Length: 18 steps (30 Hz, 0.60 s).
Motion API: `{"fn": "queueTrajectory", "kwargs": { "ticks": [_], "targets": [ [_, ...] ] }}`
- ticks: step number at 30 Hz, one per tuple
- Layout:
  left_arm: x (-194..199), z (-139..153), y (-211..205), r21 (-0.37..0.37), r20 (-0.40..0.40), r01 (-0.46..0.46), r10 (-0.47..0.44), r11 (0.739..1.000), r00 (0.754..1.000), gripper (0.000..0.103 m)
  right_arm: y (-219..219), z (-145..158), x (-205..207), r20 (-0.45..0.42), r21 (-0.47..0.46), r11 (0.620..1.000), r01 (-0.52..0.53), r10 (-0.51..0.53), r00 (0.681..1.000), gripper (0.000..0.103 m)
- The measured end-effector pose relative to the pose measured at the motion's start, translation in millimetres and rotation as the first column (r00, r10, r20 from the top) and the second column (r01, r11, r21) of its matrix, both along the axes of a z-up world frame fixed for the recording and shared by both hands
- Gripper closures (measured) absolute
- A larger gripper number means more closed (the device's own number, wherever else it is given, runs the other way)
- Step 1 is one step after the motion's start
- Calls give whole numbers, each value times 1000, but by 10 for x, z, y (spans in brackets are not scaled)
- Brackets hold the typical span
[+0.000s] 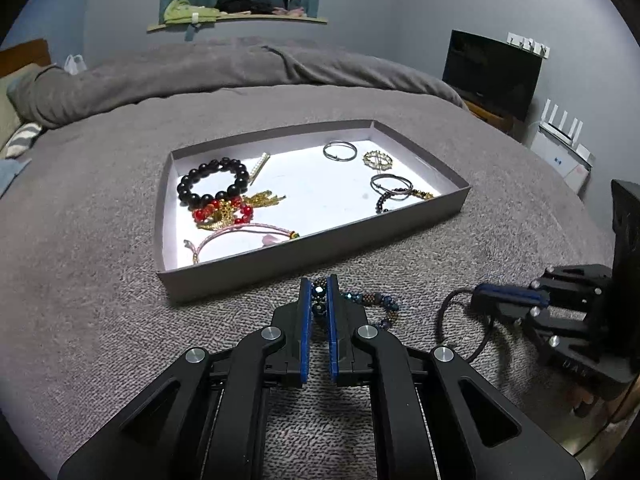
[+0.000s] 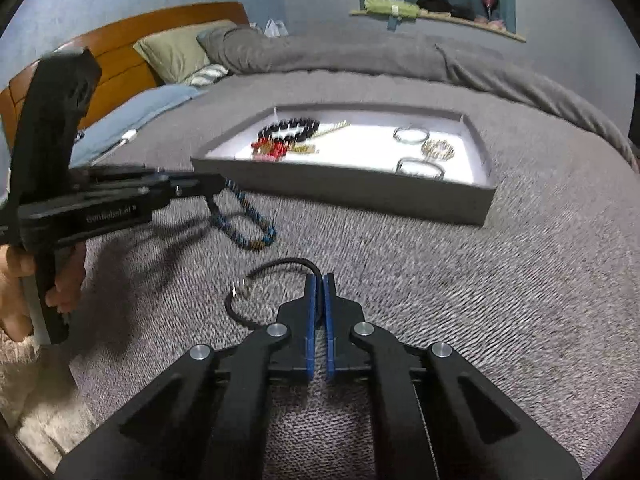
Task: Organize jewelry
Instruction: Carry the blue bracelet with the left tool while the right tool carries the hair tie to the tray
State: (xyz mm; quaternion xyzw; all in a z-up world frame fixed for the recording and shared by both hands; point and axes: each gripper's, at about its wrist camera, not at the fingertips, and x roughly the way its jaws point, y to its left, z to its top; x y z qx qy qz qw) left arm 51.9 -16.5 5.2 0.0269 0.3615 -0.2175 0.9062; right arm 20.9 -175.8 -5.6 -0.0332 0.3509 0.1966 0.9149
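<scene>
counts: two tongs, one tray, two loose pieces on the bed, about eight pieces in the tray.
left tongs (image 1: 319,300): blue pads pinched on the bead bracelet (image 1: 368,300), a faceted bead showing between them; the rest of the strand trails right on the bed (image 1: 100,280), just in front of the tray's near wall.
right tongs (image 2: 320,292): pads nearly together, clamped on the black cord (image 2: 256,280), a thin loop lying on the bed to their left with a small metal clasp.
tray (image 1: 280,256): shallow grey box with white floor, on the bed beyond both tongs.
tray, left part: black bead bracelet (image 1: 214,182), pearl bar (image 1: 259,168) touching its right side, red bead piece (image 1: 224,212) tangled with gold chain (image 1: 266,200), pink cord bracelet (image 1: 248,236) nearest the front wall.
tray, right part: thin bangle (image 1: 340,151), gold round brooch (image 1: 378,160) just beside it, a ring with a dark bead strand (image 1: 394,190) in the near right corner.
left wrist view only: pink cord bracelet, monitor (image 1: 494,72) and white router (image 1: 560,124) at far right.
right wrist view only: headboard (image 2: 120,52), green pillow (image 2: 180,50), the hand (image 2: 24,292) holding the left tool; tray contents blurred there.
both views: shelf (image 1: 240,18) on the far wall with green cloth.
</scene>
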Motion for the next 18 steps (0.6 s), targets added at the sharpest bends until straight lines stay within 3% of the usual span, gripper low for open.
{"fn": "queueTrajectory", "kwargs": {
  "ticks": [6, 9, 18],
  "targets": [
    [-31, 69, 2, -18, 10, 9, -9, 1000, 1000, 95, -72, 192, -6, 78, 32, 999, 35, -37, 996, 99],
    [-74, 217, -2, -21, 57, 7, -6, 1000, 998, 95, -78, 348, 69, 128, 34, 998, 54, -58, 990, 99],
    [103, 736, 83, -75, 156, -20, 31, 997, 987, 95, -17, 910, 696, 258, 66, 992, 103, -117, 959, 99]
  ]
}}
